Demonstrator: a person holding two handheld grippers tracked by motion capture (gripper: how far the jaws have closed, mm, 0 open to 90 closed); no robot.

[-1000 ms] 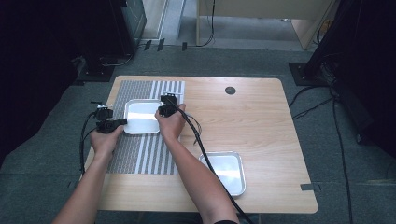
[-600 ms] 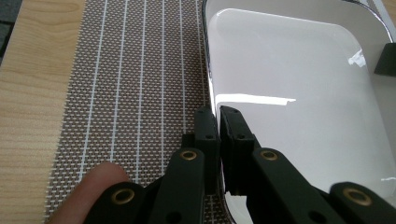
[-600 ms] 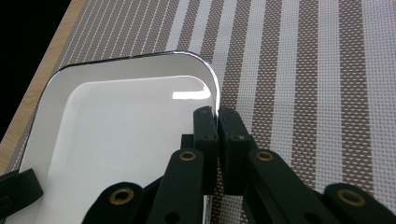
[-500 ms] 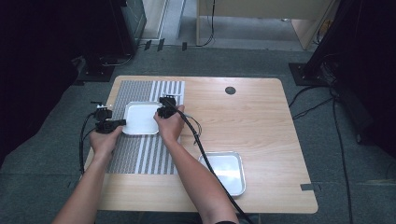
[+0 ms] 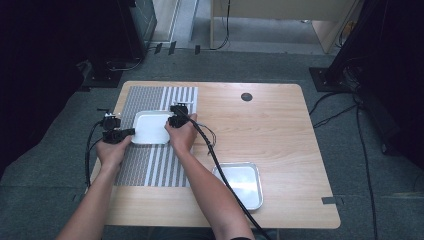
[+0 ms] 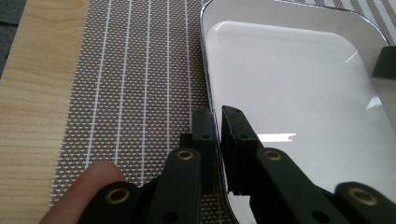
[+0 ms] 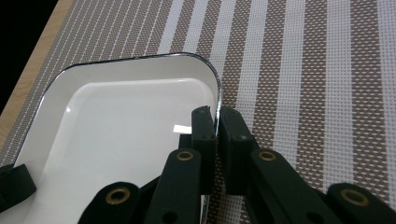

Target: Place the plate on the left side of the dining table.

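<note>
From the high view, a white tray [image 5: 151, 127] lies on a striped placemat [image 5: 150, 160] at the left part of a wooden table [image 5: 280, 130], and the person holds a tool at each of its short sides: the left gripper [image 5: 131, 132] meets the tray's left rim, the right gripper [image 5: 171, 121] its right rim, so the tray sits squarely between the two pairs of jaws. A second, metal tray [image 5: 241, 183] lies well apart, nearer the person and to the right of the right forearm, with the right gripper's cable running past its left edge. In the left gripper view, the left gripper [image 6: 218, 122] has its two black jaws drawn close with the tray's [image 6: 299, 93] dark-edged rim passing between them; the left jaw stands outside over the placemat [image 6: 130, 93], the right jaw inside over the white floor of the tray, and a narrow gap shows at the rim, the jaws having just been easing apart. A fingertip [image 6: 88, 186] shows at the bottom left, and bare table [image 6: 32, 93] lies beyond the mat's edge. In the right gripper view, the right gripper [image 7: 217, 122] straddles the tray's [image 7: 116, 126] rim just below its rounded corner, left jaw inside, right jaw outside over the mat's [image 7: 317, 84] broad stripes, the pads close against the rim.
</note>
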